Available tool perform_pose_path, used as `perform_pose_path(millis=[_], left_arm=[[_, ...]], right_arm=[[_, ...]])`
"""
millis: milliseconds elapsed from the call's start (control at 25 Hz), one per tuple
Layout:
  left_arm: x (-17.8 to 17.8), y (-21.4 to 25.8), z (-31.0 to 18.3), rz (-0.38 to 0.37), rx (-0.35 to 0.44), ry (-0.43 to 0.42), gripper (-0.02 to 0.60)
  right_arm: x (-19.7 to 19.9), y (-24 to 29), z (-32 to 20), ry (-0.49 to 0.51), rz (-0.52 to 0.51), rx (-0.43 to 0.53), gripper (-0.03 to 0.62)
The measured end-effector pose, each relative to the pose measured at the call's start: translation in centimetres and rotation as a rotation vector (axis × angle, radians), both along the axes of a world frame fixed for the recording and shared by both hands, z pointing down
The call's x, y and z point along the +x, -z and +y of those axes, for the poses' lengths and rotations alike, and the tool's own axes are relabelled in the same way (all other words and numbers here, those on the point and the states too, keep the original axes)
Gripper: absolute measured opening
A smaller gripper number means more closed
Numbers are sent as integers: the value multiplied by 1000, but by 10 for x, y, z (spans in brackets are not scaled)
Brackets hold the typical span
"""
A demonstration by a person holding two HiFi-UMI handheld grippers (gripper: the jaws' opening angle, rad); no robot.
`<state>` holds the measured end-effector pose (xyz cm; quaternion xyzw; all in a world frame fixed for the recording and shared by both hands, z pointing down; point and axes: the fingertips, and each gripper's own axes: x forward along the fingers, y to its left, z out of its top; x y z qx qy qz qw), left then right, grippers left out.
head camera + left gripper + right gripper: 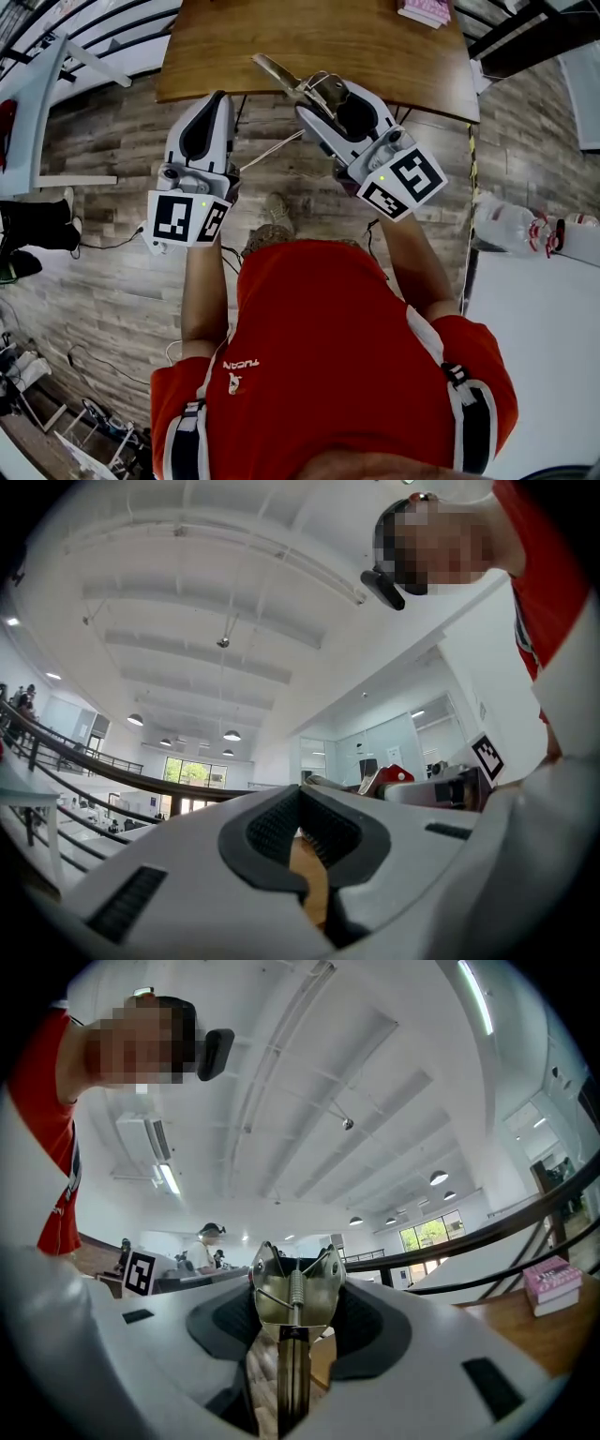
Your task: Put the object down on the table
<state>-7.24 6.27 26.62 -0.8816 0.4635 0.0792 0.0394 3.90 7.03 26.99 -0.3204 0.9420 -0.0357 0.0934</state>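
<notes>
Only the right gripper view shows a spring (296, 1290) on the metal object (323, 1299).

The right claw (294, 1318) is clamped on a metal tool (292, 1283), with one dark ribbed pad (360, 1326) pressing each side of the tool's head. The tool stands upright: a wide cupped head with a coil spring down its middle, above a narrow stem. Right of the tool is a wooden counter (562, 1335) bearing a pink book (551, 1285). Far left of the tool shows a red sleeve (58, 1176). Above the tool spreads a white ceiling with lamps.
</notes>
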Motion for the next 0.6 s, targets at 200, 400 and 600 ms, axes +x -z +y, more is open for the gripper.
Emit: perform_pose_path(millis=[200,400,600], left_arm=[[-35,-4,-69,-2,-16,-36,9],[-58,-12,-120,-8,-23,-65,9],[-70,-19,-155,0,-30,-63,9]], right_arm=[[-33,-6,-66,-41,11,-21,207],[-53,-18,-118,-88,29,-46,207],[-65,-34,-156,-104,81,-72,207]])
